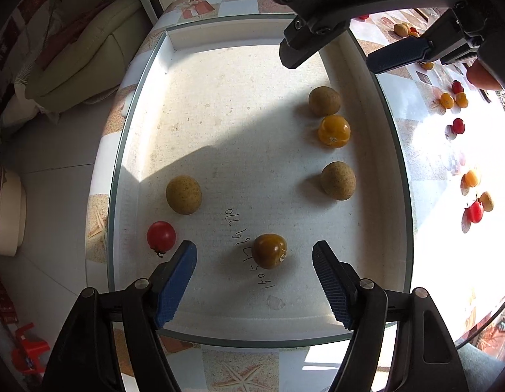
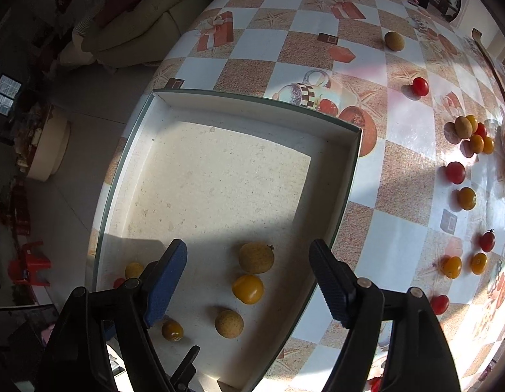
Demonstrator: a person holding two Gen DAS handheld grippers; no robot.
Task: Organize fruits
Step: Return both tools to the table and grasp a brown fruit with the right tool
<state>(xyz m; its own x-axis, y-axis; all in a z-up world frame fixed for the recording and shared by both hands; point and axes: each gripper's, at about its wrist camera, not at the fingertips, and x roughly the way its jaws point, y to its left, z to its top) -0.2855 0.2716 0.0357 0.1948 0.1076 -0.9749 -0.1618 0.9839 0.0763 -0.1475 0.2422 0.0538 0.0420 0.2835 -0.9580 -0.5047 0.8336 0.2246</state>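
Six fruits already lie in the white tray point(image 1: 366, 75), the dark yellow tomato point(image 1: 269, 251) nearest me, sitting loose between the spread, empty fingers of my left gripper point(image 1: 254, 261). I judge this a just-placed fruit. My right gripper point(image 2: 249, 261) hangs over the tray, also spread and empty, so next I must reach right for the scattered fruits point(image 2: 466, 198) on the checkered tablecloth point(image 2: 399, 176).

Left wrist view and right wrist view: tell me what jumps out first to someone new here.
The shallow white tray fills the left wrist view, with six small fruits scattered on its floor, among them a lone red tomato near the left gripper, whose jaws are spread wide. In the right wrist view, more red and yellow fruits dot the sunlit checkered tablecloth right of the tray.
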